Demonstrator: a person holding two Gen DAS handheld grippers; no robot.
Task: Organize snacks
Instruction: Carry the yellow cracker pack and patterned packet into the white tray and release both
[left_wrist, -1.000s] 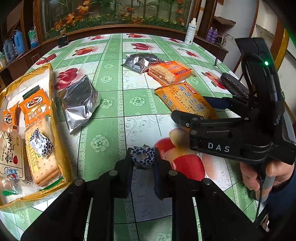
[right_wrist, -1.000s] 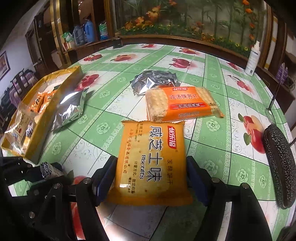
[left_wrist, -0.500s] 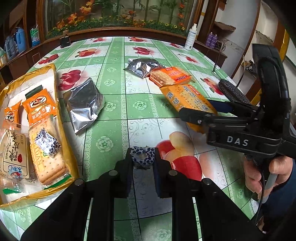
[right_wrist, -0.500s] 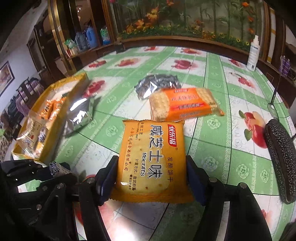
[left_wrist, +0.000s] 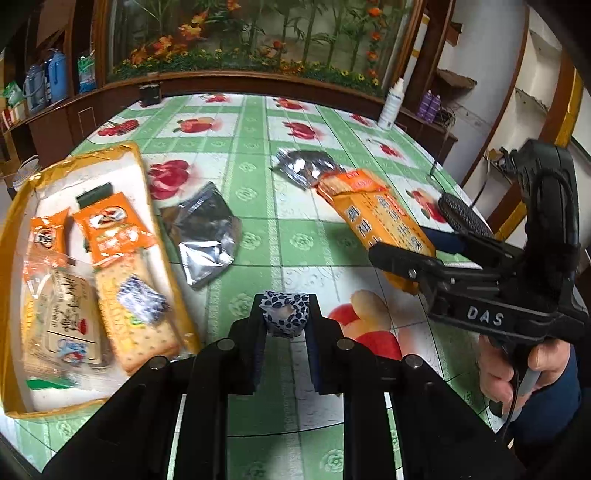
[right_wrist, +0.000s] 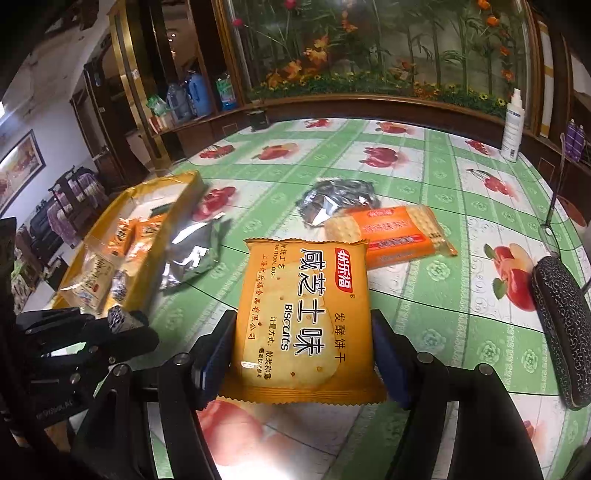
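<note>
Green tablecloth table (left_wrist: 258, 229): gold tray (left_wrist: 22, 184), foil packets (left_wrist: 203, 236), cracker pack (right_wrist: 391, 232).

The yellow biscuit packet (right_wrist: 303, 317) reads "Biscuits" and "TRADITIONAL CRAFT", with large Chinese characters 咸芝士味 and a red brand patch — 怡乐福, as best I can make out. The black handle of the right tongs (left_wrist: 484, 315) carries white letters — "DAS". Other wrappers' print is too blurred.

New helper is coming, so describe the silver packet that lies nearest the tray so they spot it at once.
Start at the yellow tray on the left of the green table. Just off its right wall lies a crumpled silver packet, by itself on the cloth. The other silver packet lies farther back, touching an orange cracker pack.
</note>
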